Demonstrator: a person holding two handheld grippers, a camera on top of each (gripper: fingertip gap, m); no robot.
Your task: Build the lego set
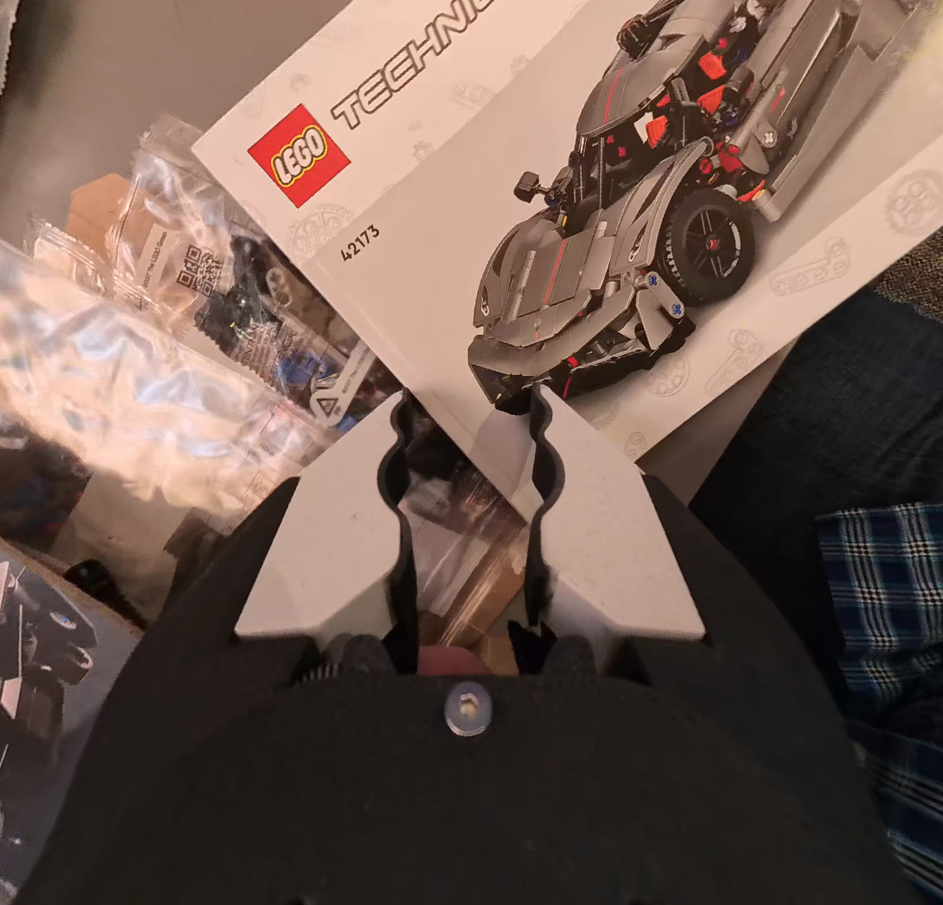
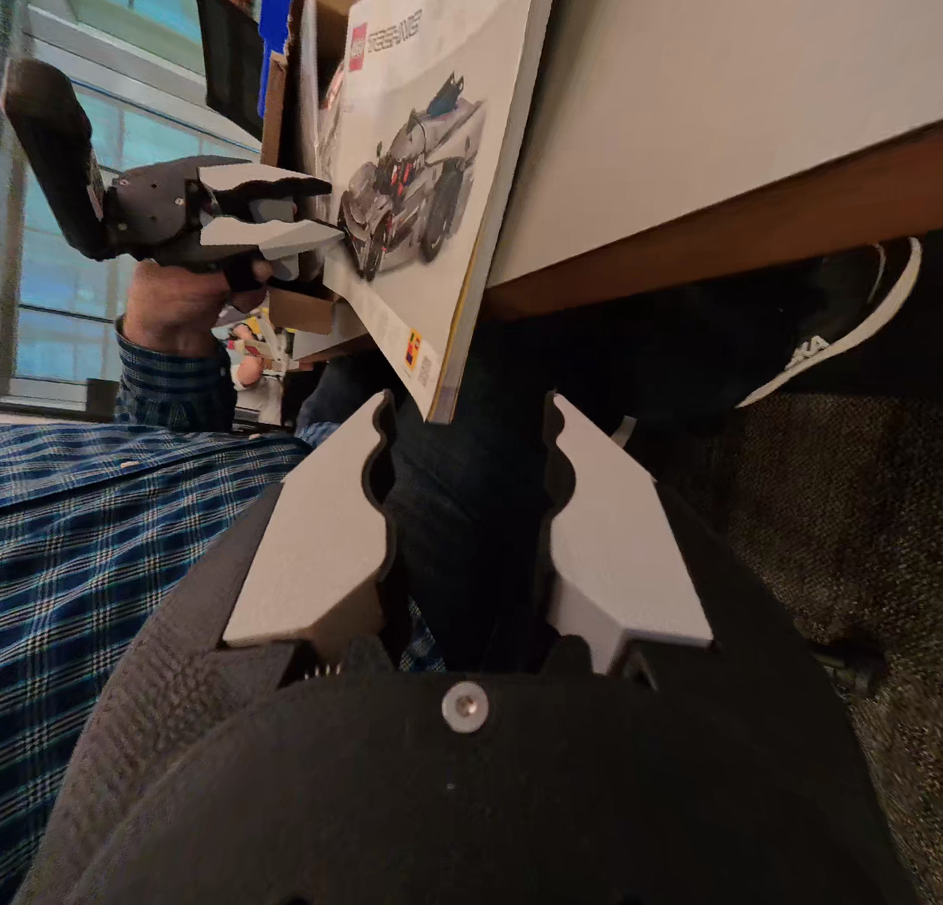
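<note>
- Windows fill the upper left of the right wrist view; a white table [image 2: 714,115] runs across the upper right.
- An instruction booklet [image 1: 459,192] overhangs the table edge, probably so a corner can be grabbed.
- Left tool [image 1: 467,401] is open, its tips at the booklet's lower corner, gripping nothing.
- Right tool [image 2: 467,401] is open and empty just below the booklet's hanging corner.
- Clear bags of parts [image 1: 153,319] lie unopened at centre left; building hasn't begun.
</note>
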